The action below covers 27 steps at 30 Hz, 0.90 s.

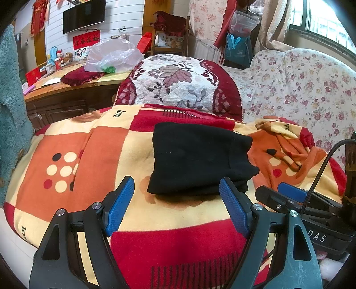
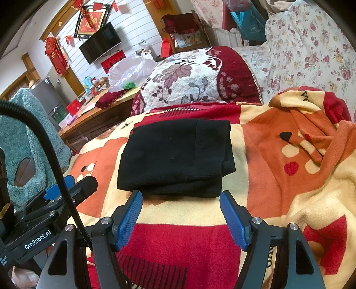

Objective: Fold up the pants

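The black pants are folded into a compact, roughly square bundle and sit flat on the blanket, pretty much in the middle of it, with a ribbed band showing along the bundle's right side. The blanket is a checked thing in red, orange and cream with dot patterns and the word "love" printed on it, and it's bunched into wrinkles off to the right.

The left gripper is released, blue pads spread wide, hanging just short of the near edge of the pants and holding nothing. Same deal with the right gripper: spread apart, empty, sitting just in front of the bundle's near edge. Each one shows up at the side of the other's view, close together.

Behind the pants there's a red cushion with a white leaf pattern, and to its right a sofa in a floral cover. Further back on the left is a wooden cabinet with a clear plastic bag on top, and a TV on the wall.
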Each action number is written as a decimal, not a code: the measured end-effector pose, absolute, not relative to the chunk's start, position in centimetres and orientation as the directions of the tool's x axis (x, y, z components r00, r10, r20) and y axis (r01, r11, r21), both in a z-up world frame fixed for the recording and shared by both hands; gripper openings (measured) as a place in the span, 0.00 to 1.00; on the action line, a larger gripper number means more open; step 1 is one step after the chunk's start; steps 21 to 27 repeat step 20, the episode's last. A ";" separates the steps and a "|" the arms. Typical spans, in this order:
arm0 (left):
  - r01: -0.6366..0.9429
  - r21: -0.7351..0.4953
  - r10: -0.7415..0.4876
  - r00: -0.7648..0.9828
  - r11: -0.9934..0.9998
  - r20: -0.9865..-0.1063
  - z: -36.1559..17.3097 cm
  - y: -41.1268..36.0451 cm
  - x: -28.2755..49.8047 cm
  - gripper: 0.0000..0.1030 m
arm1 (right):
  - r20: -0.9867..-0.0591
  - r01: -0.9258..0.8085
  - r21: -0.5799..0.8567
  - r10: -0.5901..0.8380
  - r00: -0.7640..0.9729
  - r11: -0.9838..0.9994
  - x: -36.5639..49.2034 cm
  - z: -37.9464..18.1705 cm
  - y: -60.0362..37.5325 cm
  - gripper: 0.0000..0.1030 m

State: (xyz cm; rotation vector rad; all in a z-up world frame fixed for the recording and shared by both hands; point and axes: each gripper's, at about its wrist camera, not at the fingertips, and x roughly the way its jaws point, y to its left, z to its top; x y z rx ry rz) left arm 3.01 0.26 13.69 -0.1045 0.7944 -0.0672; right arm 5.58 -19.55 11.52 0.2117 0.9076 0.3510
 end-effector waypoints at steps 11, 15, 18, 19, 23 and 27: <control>0.024 -0.115 -0.098 0.704 0.993 -0.703 13.7 0.3 3.0 0.78 | -0.731 -0.206 0.326 0.385 0.564 0.922 5.6 11.5 -19.5 0.68; 0.032 -0.091 -0.086 0.718 0.995 -0.691 13.7 0.4 2.9 0.78 | -0.731 -0.207 0.326 0.385 0.564 0.923 5.7 11.5 -19.6 0.68; 0.033 -0.073 -0.074 0.739 0.997 -0.669 14.0 0.4 2.5 0.76 | -0.731 -0.207 0.326 0.385 0.564 0.923 5.7 11.5 -19.6 0.68; 0.038 -0.070 -0.075 0.739 0.997 -0.669 14.0 0.3 2.5 0.76 | -0.731 -0.207 0.327 0.385 0.563 0.922 5.7 11.5 -19.6 0.68; 0.044 -0.068 -0.078 0.737 0.997 -0.672 14.0 0.2 2.6 0.76 | -0.731 -0.207 0.327 0.385 0.564 0.922 5.7 11.5 -19.6 0.68; 0.044 -0.068 -0.078 0.737 0.997 -0.672 14.0 0.2 2.6 0.76 | -0.731 -0.207 0.327 0.385 0.564 0.922 5.7 11.5 -19.6 0.68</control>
